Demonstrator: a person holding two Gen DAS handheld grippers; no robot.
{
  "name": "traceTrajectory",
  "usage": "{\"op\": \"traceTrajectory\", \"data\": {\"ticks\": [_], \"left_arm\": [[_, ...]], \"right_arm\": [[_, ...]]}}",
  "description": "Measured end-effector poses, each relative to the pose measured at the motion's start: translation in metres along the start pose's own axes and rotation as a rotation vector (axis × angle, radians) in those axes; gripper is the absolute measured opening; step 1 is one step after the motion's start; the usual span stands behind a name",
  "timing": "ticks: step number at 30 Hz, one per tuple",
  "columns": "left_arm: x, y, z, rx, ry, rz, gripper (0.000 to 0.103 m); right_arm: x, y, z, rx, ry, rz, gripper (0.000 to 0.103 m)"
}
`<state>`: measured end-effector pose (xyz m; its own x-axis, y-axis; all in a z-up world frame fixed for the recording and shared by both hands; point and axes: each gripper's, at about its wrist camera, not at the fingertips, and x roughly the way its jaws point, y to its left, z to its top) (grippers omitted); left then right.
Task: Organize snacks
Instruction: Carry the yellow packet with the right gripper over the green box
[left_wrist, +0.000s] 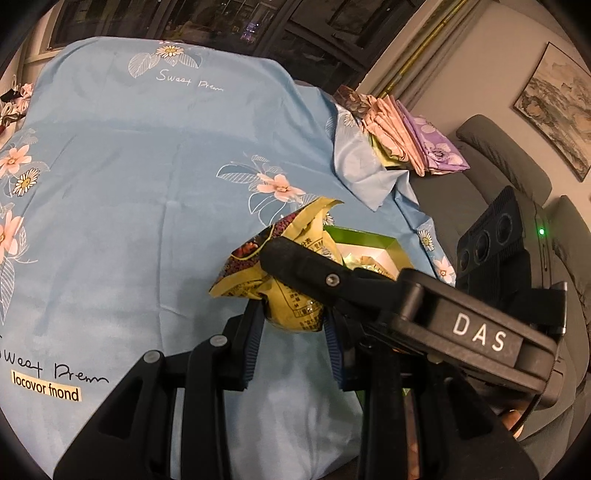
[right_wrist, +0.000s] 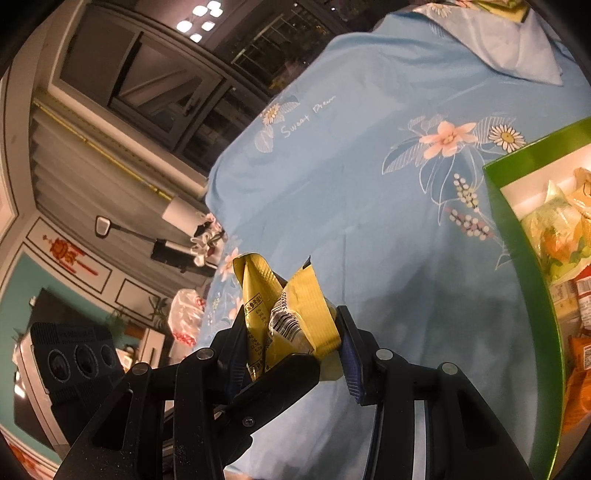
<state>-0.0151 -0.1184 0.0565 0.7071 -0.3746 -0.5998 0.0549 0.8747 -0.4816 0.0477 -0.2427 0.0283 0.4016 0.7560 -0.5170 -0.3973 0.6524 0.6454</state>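
- Yellow foil snack packet (left_wrist: 291, 299), crumpled and printed with small text, is pinched between the blue pads of the left gripper (left_wrist: 293, 332), jaws drawn in close around its bunched lower half, held just above the blue flowered cloth (left_wrist: 129, 192).
- Seen from the right wrist, the right gripper (right_wrist: 295, 350) is likewise clamped on yellow wrapping (right_wrist: 295, 314) bearing a barcode; the other gripper's black finger (right_wrist: 273, 384) crosses in front, so both tools appear to share one packet, though a second packet cannot be ruled out.
- Judged from this, the step in hand is carrying the packet to the green box (right_wrist: 532, 280), which lies just right of the held packet in the right wrist view.
- To do it well, both grips should stay firm and travel together so the foil neither tears nor slips; the packet needs to clear the box's green wall before either tool lets go.
- Inside the box: pale green, yellow and orange wrapped snacks (right_wrist: 565, 229) piled loosely against its white lining, leaving room near the close wall.
- Beyond the box in the left wrist view, folded pink and purple cloths (left_wrist: 410, 136) rest at the cloth's far edge.
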Motion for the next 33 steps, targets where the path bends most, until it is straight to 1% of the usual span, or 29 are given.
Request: {"op": "traceTrajectory", "data": {"ticks": [5,12,33], "left_arm": [[-0.001,-0.006,0.002,0.008,-0.015,-0.010,0.031],[0.002,-0.013,0.002,0.021,-0.015,-0.029,0.031],[0.023,-0.037,0.002,0.040,0.004,-0.098,0.031]], "right_arm": [[-0.006,0.000,0.001,0.007,-0.025,0.005,0.046],[-0.014,-0.003,0.002,0.010,-0.044,-0.002,0.046],[-0.040,-0.020,0.008,0.042,-0.099,-0.058,0.046]]}}
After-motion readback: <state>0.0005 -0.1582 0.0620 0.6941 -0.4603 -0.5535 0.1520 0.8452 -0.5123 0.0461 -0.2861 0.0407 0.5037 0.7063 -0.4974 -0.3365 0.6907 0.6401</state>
